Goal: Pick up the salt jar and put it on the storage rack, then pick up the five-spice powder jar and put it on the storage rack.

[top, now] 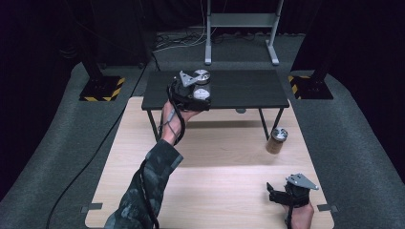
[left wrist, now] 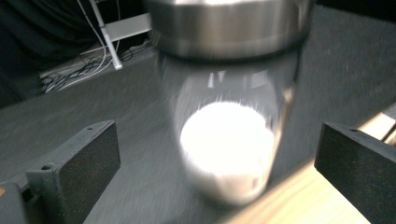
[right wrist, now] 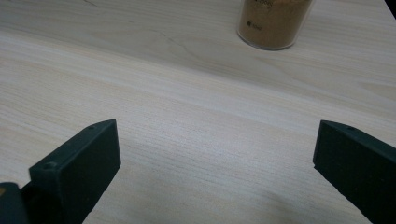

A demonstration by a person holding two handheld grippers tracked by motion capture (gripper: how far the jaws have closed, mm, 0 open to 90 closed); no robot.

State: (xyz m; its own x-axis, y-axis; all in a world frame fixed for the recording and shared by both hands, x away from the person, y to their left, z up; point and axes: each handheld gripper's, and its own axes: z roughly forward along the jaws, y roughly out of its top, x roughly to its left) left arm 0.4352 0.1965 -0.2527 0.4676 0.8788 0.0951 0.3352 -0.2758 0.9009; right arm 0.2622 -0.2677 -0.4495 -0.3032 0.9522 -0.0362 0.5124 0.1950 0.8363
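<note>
— Grippers first: how did the left gripper [top: 197,88] stand?

— Its jaws were spread wide, released, with nothing pinched between them. The person's left hand [top: 177,110] held it out over the near edge of the black shelf [top: 248,90], the small dark raised table standing on the wooden table [top: 215,191]. In the left gripper view the two black pads sat far apart at the lower corners, and a clear jar [left wrist: 229,144] with a silver metal lid [left wrist: 229,21] stood between them, blurred, with white powder filling its lower part.

— Were the pads touching that jar?

— No; a clear gap showed on each side. The jar rested on the dark shelf top, close to its front edge, where the pale wood began at the lower right. From the high view, its round lid [top: 201,75] peeked out just beyond the gripper.

— And the right gripper [top: 274,193]?

— Also released, jaws wide, empty. The right hand [top: 301,214] held it low over the near right corner of the wooden table. Its own view looked along bare wood grain between the pads.

— Anything else on the table?

— A second jar [top: 276,140], silver-lidded and filled with brown powder, stood upright on the wood just in front of the shelf's right leg, well apart from both grippers. The right gripper view caught its lower part [right wrist: 273,23] at the top edge.
</note>
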